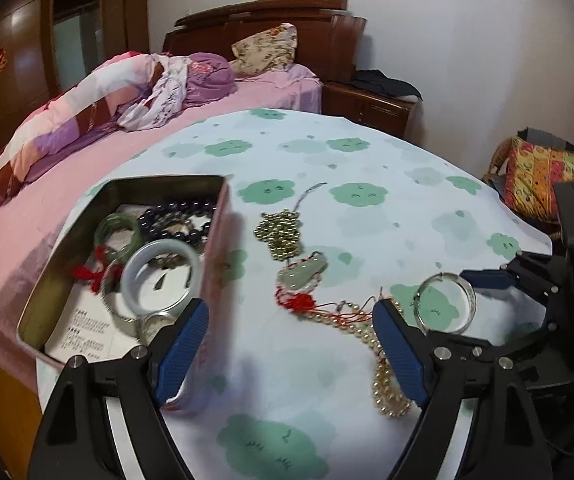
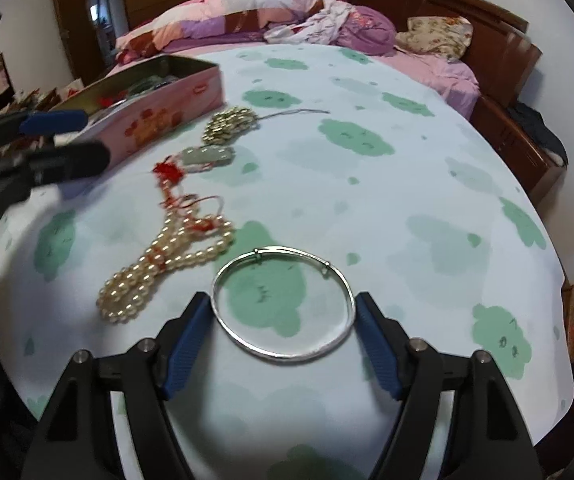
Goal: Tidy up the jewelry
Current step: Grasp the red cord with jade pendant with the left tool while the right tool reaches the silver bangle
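Observation:
A thin silver bangle [image 2: 279, 354] lies flat on the cloud-print cloth [image 2: 427, 184]. My right gripper [image 2: 283, 304] straddles it, and its blue pads touch the rim on both sides. One right finger [image 1: 483, 279] shows at the bangle [image 1: 467, 292] in the left wrist view. A pearl necklace [image 2: 159, 268], a jade pendant with a red knot [image 2: 207, 156] and a gold bead piece [image 2: 229, 122] lie to its left. My left gripper [image 1: 290, 305] hangs open and holds nothing, between the pink tin [image 1: 215, 264] and the pearls [image 1: 383, 376]. The tin holds bangles and dark beads.
The cloth covers a round table whose edge drops off close on the right [image 2: 559, 320]. Behind it is a bed with a pink quilt [image 1: 87, 112] and a wooden headboard [image 1: 319, 40]. A nightstand [image 1: 371, 108] stands by the wall. A patterned cushion [image 1: 535, 176] sits at the right.

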### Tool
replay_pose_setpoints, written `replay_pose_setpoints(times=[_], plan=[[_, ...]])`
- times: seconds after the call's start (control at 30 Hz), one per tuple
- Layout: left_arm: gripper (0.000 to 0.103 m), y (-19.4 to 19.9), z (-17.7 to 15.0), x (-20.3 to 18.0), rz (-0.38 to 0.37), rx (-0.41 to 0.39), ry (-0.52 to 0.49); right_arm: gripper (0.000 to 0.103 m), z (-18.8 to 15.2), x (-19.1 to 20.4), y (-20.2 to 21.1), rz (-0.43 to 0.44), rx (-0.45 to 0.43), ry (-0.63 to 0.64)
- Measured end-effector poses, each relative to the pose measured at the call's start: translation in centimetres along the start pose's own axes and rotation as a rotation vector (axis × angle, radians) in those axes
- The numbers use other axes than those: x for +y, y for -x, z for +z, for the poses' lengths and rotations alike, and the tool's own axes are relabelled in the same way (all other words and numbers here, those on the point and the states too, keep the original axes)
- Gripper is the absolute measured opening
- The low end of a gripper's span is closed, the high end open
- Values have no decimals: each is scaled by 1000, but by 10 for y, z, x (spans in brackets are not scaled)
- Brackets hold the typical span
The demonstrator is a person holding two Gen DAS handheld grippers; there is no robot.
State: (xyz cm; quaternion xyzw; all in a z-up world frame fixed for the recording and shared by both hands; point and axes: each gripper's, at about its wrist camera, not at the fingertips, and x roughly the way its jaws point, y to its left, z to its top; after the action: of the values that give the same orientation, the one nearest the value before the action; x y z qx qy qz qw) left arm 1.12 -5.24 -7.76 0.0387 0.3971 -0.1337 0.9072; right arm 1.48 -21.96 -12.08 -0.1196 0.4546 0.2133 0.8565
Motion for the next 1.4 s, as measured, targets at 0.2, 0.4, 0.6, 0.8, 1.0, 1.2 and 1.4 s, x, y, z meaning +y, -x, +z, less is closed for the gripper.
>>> replay_pose_setpoints(times=[0.2, 0.4, 0.6, 0.8, 1.0, 1.2, 1.4], plan=[[63, -30, 7, -9, -40, 71, -6, 75, 1, -14, 1, -7, -15, -43], [56, -52, 10, -18, 16, 98, -41, 75, 0, -19, 2, 6, -27, -59], [51, -60, 5, -24, 0, 130, -51, 76, -1, -19, 1, 11, -35, -57], [14, -63, 6, -21, -10, 137, -39, 76, -1, -19, 1, 12, -38, -56], [5, -44, 14, -9, -28, 68, 3, 75, -1, -21, 2, 24, -46, -67], [5, -12, 28, -3, -64, -23, 19, 75, -1, -22, 4, 33, -47, -72], [5, 15, 45, 5, -70, -95, 33, 75, 3, -26, 13, 32, -66, -87]])
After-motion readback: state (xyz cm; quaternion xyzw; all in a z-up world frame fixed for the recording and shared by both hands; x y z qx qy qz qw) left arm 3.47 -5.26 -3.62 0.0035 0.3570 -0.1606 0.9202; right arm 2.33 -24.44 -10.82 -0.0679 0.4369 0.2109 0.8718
